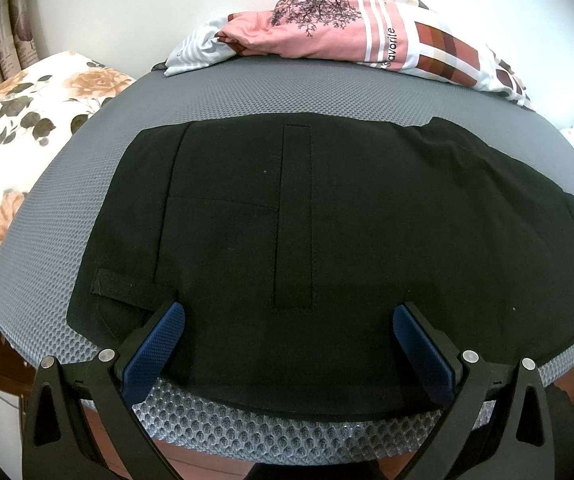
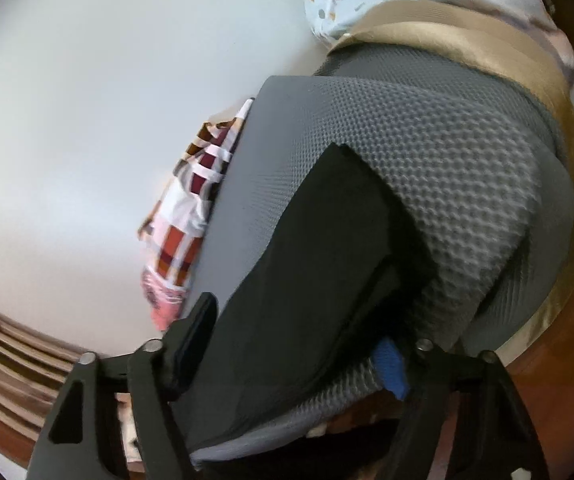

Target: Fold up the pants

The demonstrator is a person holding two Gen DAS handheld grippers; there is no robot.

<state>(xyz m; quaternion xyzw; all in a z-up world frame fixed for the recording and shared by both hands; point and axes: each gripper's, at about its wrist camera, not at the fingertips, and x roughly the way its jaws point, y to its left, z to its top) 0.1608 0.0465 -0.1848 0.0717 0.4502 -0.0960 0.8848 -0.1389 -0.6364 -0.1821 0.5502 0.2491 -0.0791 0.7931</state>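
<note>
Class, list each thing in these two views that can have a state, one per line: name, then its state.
Pants: spread flat on the grey mat, near edge overhanging slightly.
Left gripper: open, fingers apart above the waistband end, holding nothing.
Right gripper: open, fingers either side of the pants and mat edge; grip not closed.
Mat: lying flat under the pants.
Pink cloth: crumpled at the mat's far edge.

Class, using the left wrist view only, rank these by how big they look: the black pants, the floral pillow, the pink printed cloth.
1. black pants, clearly largest.
2. and 3. floral pillow and pink printed cloth: too close to rank; the fisheye lens distorts them.
</note>
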